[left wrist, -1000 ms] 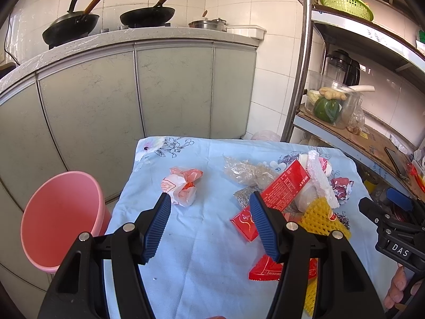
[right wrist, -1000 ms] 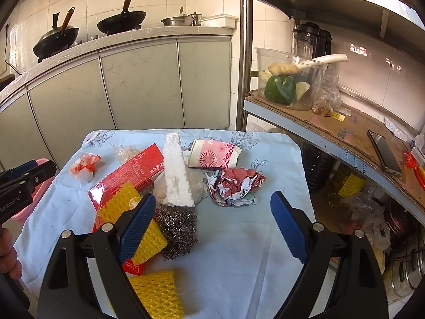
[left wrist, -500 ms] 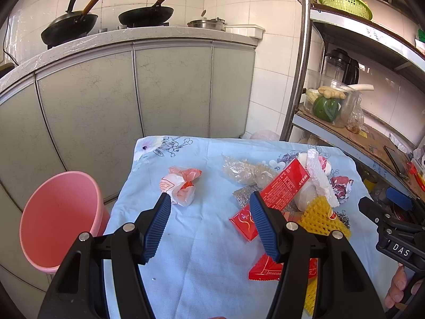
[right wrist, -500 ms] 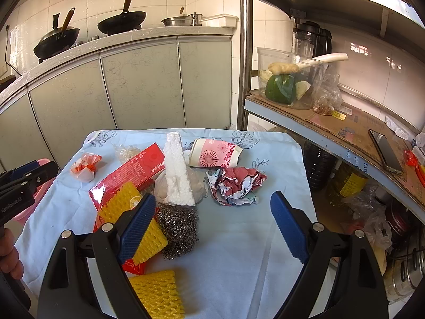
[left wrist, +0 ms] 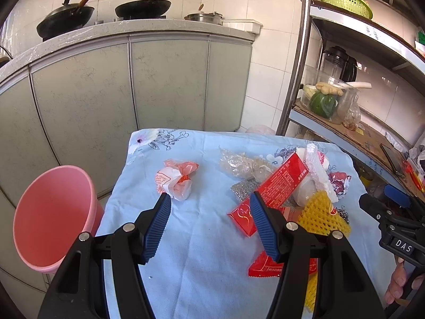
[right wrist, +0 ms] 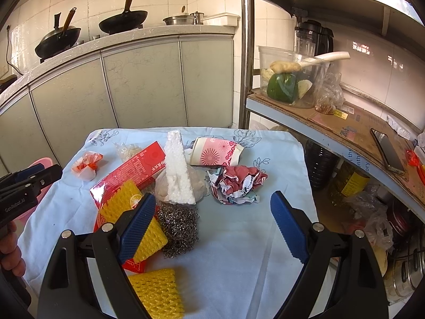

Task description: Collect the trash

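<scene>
Trash lies on a table with a light blue cloth. An orange-and-white crumpled wrapper lies just beyond my open, empty left gripper. A red box, clear plastic bag, yellow foam net and red packet lie to its right. My right gripper is open and empty above a steel scourer, white foam piece, crumpled paper, paper cup and yellow foam nets.
A pink bucket stands on the floor left of the table. Grey kitchen cabinets with woks stand behind. A metal shelf rack with a vegetable container and a phone lines the right side.
The left gripper has drifted slightly toward the orange-and-white wrapper. The right gripper has barely moved. Both stay open.
</scene>
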The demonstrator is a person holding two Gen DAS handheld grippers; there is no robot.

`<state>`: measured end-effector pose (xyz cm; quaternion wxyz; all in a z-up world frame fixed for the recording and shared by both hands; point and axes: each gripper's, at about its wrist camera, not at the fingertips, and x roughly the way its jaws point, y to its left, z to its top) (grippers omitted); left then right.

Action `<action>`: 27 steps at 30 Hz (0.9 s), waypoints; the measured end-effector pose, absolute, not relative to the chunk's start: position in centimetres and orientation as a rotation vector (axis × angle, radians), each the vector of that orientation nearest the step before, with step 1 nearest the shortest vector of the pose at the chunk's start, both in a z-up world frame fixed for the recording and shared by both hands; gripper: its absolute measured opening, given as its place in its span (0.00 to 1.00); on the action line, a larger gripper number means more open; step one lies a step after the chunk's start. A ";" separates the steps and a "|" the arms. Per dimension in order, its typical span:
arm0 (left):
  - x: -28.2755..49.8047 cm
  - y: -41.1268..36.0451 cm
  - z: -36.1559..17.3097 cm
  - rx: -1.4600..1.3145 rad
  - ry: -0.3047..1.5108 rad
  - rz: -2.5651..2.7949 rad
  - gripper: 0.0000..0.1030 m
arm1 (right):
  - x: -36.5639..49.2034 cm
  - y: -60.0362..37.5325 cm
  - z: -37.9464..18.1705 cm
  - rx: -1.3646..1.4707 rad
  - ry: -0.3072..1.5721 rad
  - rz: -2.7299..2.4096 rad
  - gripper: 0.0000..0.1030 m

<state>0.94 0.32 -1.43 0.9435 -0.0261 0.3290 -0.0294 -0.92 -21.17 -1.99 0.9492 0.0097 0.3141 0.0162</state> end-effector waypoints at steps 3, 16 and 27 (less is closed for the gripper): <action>0.9 0.6 -1.8 -0.052 0.680 -0.080 0.59 | -0.9 -21.3 -2.0 0.021 0.647 0.046 0.81; 1.1 -0.6 -4.5 -0.012 0.752 -0.260 0.54 | -1.3 -19.9 -2.7 0.025 0.708 0.208 0.63; 4.2 -1.8 -4.8 0.051 0.803 -0.303 0.49 | 1.0 -16.9 -4.4 -0.057 0.798 0.359 0.31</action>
